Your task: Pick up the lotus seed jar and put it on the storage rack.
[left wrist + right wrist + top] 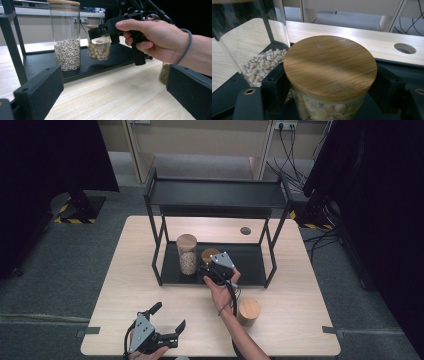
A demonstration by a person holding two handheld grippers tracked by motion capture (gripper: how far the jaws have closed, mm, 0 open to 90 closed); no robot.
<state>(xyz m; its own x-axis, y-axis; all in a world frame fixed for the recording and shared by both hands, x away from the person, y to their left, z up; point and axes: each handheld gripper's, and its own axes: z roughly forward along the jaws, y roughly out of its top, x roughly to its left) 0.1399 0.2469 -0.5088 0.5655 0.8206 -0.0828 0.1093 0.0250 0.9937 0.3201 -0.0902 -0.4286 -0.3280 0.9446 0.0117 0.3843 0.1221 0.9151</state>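
A wooden bench (150, 320) fills the middle of the high view, with a black two-level metal shelf (215, 195) standing at its far side. On the shelf's bottom tray, near the centre of the frame, the right gripper (212, 270) pinches a short glass jar (210, 256) with a round wooden lid. In the right gripper view, the lid (329, 67) takes up the centre, and the two black jaws press against the glass on either side just below it. In the left gripper view, the short jar (99, 47) sits at upper centre on the black tray, with the person's right hand (155, 40) wrapped around the gripper handle.

The jar appears to rest on or just above the tray, so the step in hand looks like setting it down or lifting it. To do this well, the jar should stay upright and clear of the tall jar just beside it, and the jaws should only spread once its base sits flat.

The short jar holds pale, round seeds or beans. The tall jar (187, 254), to its left in the high view, has a wooden lid and is about a third full of small pale grains. A third jar (248, 311) with a wooden lid stands on the bench at lower right, by the person's forearm; its contents look greenish in the left gripper view.

The left gripper (170, 322) hovers at the bottom left of the high view, jaws spread wide and holding nothing.
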